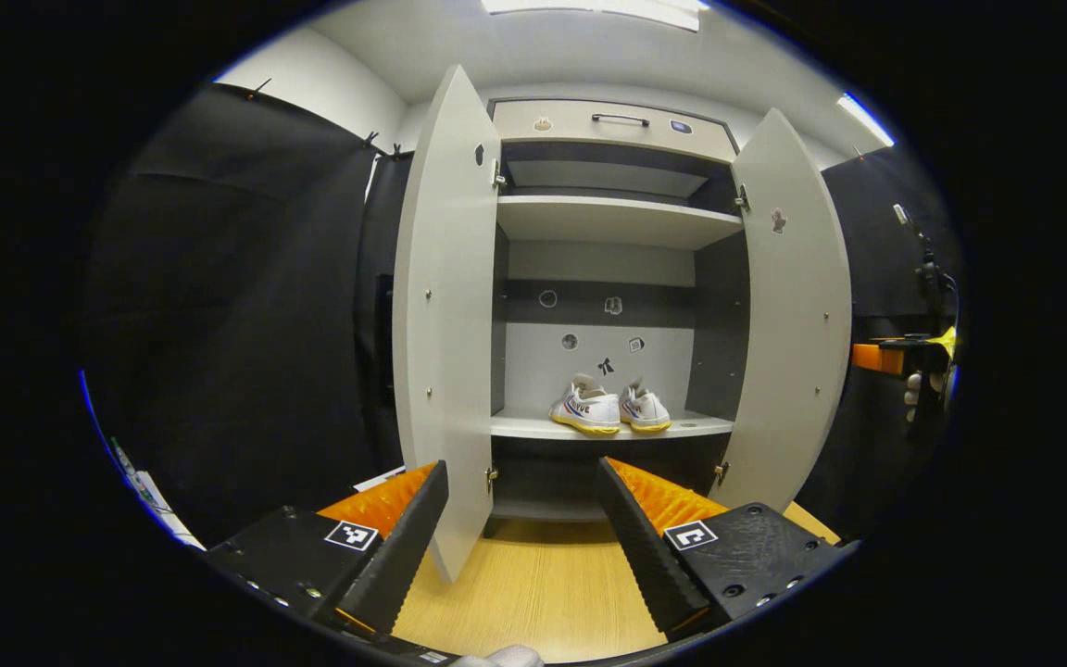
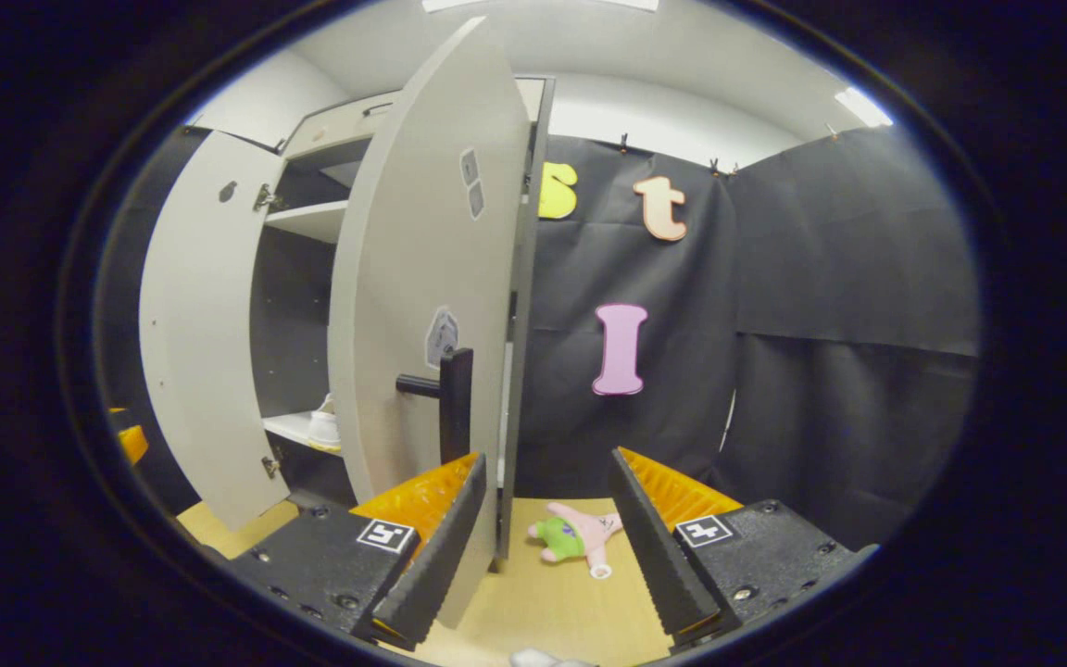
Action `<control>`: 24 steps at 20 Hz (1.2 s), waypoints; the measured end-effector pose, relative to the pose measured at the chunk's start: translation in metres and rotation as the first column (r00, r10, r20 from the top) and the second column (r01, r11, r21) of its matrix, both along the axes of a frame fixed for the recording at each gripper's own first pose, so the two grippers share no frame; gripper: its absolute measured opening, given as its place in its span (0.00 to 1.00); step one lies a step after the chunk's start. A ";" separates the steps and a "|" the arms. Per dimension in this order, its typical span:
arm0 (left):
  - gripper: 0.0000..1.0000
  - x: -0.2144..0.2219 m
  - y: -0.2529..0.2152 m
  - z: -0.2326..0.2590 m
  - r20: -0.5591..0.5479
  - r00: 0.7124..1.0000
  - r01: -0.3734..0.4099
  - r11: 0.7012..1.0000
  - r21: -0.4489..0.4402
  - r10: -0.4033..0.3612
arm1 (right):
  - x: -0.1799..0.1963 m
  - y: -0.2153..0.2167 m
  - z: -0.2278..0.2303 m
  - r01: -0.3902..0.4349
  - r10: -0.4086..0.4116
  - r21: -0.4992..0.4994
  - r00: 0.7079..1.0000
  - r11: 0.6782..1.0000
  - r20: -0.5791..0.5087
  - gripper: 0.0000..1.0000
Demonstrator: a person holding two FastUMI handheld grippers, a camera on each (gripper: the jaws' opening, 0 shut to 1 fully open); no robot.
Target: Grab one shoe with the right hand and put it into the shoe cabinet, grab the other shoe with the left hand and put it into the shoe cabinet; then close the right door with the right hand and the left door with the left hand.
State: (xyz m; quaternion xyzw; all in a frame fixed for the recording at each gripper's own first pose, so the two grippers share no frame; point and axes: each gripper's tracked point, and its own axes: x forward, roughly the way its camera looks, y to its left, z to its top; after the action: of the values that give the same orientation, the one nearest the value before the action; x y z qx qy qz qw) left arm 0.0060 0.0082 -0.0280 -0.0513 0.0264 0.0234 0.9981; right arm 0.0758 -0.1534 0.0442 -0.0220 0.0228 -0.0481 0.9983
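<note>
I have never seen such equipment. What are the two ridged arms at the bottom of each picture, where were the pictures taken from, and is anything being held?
A person holds handheld tongs in each hand; a camera rides on each. The left gripper view looks along the left tongs straight into the open shoe cabinet, where both white shoes stand on a shelf. The right gripper view looks along the right tongs at the outside of the right door, near its dark handle. A plush toy lies on the wooden floor. Both tongs are open and hold nothing.
</note>
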 end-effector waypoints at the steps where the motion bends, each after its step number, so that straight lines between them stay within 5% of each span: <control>1: 0.96 -0.002 0.002 -0.002 -0.004 1.000 -0.004 1.000 0.003 0.004 | 0.002 0.012 0.000 -0.019 0.019 0.006 1.000 1.000 0.000 0.89; 10: 0.96 -0.019 0.030 -0.015 -0.038 0.998 -0.049 0.998 0.035 0.050 | 0.033 0.121 -0.008 -0.245 0.245 0.010 0.969 0.970 -0.029 0.93; 12: 0.96 -0.020 0.036 -0.015 -0.041 0.997 -0.061 0.997 0.037 0.062 | 0.028 0.132 -0.009 -0.251 0.251 0.008 0.968 0.968 -0.018 0.99; 24: 0.96 -0.011 0.072 -0.010 -0.031 0.996 -0.081 0.995 0.052 0.082 | -0.013 0.182 -0.019 -0.302 0.303 0.056 0.953 0.952 -0.021 0.99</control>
State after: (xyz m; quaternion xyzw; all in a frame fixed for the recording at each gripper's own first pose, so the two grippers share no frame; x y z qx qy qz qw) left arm -0.0052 0.0804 -0.0375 -0.0267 0.0401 0.0656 0.9967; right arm 0.0631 0.0289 0.0255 0.0002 0.0352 0.1063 0.9937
